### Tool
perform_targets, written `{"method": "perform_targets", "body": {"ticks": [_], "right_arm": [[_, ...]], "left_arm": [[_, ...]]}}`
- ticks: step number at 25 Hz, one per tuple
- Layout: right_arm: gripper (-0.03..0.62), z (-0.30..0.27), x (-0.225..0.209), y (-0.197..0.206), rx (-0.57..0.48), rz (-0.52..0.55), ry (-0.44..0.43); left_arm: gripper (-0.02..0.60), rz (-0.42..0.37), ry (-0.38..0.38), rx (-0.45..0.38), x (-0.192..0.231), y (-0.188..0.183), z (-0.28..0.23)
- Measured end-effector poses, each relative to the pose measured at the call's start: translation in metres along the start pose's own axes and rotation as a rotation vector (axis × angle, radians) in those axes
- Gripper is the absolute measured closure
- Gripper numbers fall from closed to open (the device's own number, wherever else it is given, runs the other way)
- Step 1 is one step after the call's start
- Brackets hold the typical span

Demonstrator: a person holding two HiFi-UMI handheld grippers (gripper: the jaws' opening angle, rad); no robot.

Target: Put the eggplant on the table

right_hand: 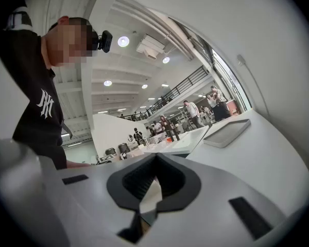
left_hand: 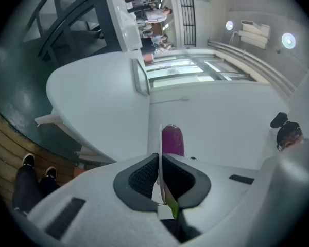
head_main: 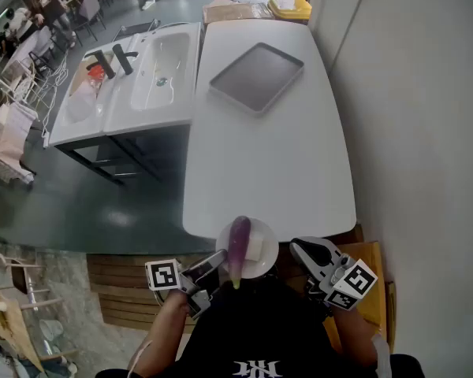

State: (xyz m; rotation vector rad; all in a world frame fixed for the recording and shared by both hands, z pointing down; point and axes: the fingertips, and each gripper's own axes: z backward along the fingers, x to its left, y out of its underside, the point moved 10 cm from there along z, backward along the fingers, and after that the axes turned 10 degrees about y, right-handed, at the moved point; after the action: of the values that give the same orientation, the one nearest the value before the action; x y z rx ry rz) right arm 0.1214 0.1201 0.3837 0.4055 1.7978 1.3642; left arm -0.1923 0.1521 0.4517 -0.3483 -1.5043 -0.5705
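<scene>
A purple eggplant (head_main: 238,246) with a green stem lies on a small white plate (head_main: 262,250) at the near edge of the white table (head_main: 260,156). My left gripper (head_main: 219,260) is shut on the plate's near-left rim. In the left gripper view the thin rim (left_hand: 160,138) runs between the closed jaws of the left gripper (left_hand: 159,161), and the eggplant (left_hand: 172,139) shows just beyond. My right gripper (head_main: 301,247) hovers right of the plate, shut and holding nothing. In the right gripper view the right gripper (right_hand: 155,161) looks along the table.
A grey tray (head_main: 256,75) lies at the table's far end. A white sink unit (head_main: 154,69) with black taps stands left of the table. A wall runs along the right. Wooden boards (head_main: 372,262) sit below my right hand. People stand far off at the top left.
</scene>
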Motion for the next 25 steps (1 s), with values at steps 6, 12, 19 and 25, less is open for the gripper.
{"method": "perform_targets", "body": {"ticks": [6, 12, 19, 25], "right_arm": [[0.591, 0.031, 0.004, -0.021, 0.003, 0.019, -0.004], [0.591, 0.035, -0.003, -0.031, -0.025, 0.032, -0.004], [0.588, 0.031, -0.004, -0.031, -0.037, -0.025, -0.009], [0.454, 0.015, -0.004, -0.022, 0.000, -0.046, 0.003]], "left_arm": [[0.565, 0.006, 0.016, 0.009, -0.035, 0.036, -0.014], [0.565, -0.003, 0.002, -0.014, -0.047, 0.040, -0.011], [0.565, 0.006, 0.009, -0.033, -0.047, 0.036, 0.000], [0.565, -0.014, 0.030, -0.032, -0.046, 0.012, 0.007]]}}
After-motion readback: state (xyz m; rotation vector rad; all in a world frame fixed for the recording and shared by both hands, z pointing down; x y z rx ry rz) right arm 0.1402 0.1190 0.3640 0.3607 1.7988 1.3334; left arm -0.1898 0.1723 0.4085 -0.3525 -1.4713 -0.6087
